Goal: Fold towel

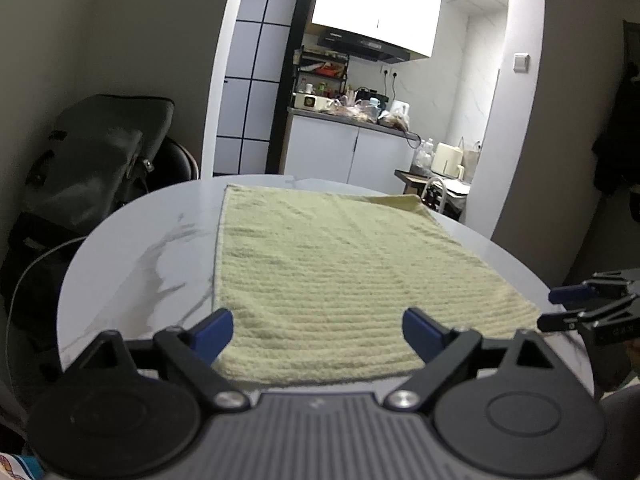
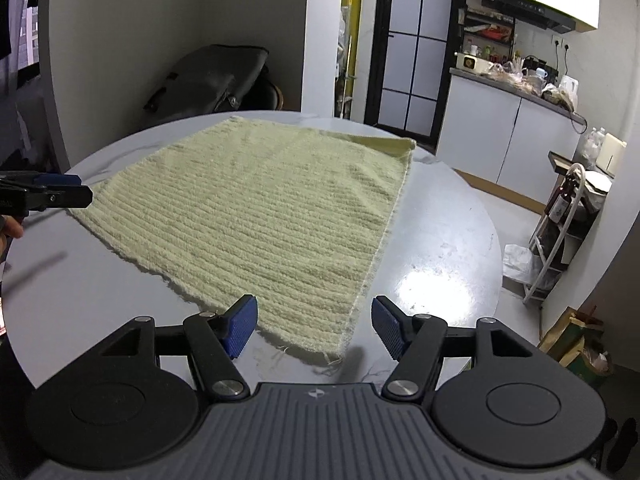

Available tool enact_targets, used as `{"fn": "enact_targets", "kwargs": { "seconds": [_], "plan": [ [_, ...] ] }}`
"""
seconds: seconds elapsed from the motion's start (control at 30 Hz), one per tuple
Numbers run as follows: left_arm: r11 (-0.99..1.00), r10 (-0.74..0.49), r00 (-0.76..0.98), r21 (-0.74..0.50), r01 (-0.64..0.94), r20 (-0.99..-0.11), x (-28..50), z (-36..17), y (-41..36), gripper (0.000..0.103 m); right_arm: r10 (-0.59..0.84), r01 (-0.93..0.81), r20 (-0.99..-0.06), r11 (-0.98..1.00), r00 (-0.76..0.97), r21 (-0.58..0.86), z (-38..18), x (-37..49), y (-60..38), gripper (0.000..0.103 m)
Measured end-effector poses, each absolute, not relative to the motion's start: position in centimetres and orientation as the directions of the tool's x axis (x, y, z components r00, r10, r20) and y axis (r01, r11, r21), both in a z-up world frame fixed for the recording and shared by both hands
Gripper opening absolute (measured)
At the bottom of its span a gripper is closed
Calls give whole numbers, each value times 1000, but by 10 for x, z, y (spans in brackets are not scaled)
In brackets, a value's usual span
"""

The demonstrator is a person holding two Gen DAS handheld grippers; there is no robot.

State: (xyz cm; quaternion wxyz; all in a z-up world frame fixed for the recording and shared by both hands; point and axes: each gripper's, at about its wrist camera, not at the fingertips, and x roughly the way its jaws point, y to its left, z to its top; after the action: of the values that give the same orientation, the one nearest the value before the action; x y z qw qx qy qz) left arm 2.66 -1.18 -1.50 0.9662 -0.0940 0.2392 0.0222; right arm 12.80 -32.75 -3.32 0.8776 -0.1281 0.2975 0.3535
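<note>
Clearly flat, ribbed pale-yellow towel (image 1: 332, 276), far corner upturned.

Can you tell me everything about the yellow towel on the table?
The towel is pale yellow-green terry with ribbed rows. It lies spread flat, unfolded, on the round marble-look table. One far corner is flipped over, and the near corner is frayed with loose threads. Both sets of open jaws sit at its near edge; whether they touch is unclear.
</note>
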Motion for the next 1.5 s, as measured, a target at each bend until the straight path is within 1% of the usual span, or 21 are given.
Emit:
{"fn": "enact_targets", "kwargs": {
  "seconds": [0.13, 0.37, 0.57, 0.67, 0.8, 0.87, 0.9, 1.13, 1.17, 1.23, 1.3, 1.43, 1.5],
  "plan": [
    [984, -1, 883, -158, -83, -470, 26, -17, -13, 94, 540, -694, -626, 720, 562, -2, -34, 132, -327, 68],
    [974, -30, 883, -213, -80, -468, 30, -19, -8, 94, 551, -705, -642, 709, 534, 22, -35, 135, -325, 68],
    [978, -18, 885, -193, -81, -465, 30, -17, -8, 94, 564, -722, -652, 690, 507, 35, -36, 137, -324, 68],
    [978, -26, 883, -195, -75, -469, 29, -17, -9, 94, 573, -737, -655, 675, 492, 36, -37, 137, -324, 71],
    [973, -46, 874, -220, -71, -484, 30, -18, -6, 94, 585, -756, -659, 653, 472, 38, -38, 137, -324, 82],
    [971, -49, 870, -227, -74, -490, 31, -18, -4, 99, 591, -766, -661, 642, 462, 38, -38, 136, -323, 83],
    [970, -51, 868, -232, -75, -494, 31, -18, -3, 103, 594, -769, -660, 638, 459, 39, -39, 137, -324, 83],
    [974, -57, 862, -219, -63, -503, 31, -19, -6, 103, 595, -769, -659, 638, 460, 38, -39, 137, -324, 82],
    [976, -52, 862, -210, -64, -504, 30, -19, -7, 103, 597, -771, -657, 635, 460, 37, -38, 137, -323, 82],
    [980, -34, 866, -187, -69, -500, 30, -18, -9, 103, 604, -778, -653, 628, 457, 36, -38, 135, -323, 76],
    [982, -17, 872, -173, -78, -489, 29, -17, -10, 103, 603, -778, -653, 627, 458, 34, -37, 135, -325, 67],
    [979, -22, 867, -189, -83, -497, 28, -16, -5, 103, 596, -773, -655, 633, 464, 28, -35, 136, -328, 59],
    [980, -21, 867, -180, -80, -498, 26, -16, -5, 103, 593, -771, -656, 636, 467, 26, -35, 137, -329, 53]
  ]
}}
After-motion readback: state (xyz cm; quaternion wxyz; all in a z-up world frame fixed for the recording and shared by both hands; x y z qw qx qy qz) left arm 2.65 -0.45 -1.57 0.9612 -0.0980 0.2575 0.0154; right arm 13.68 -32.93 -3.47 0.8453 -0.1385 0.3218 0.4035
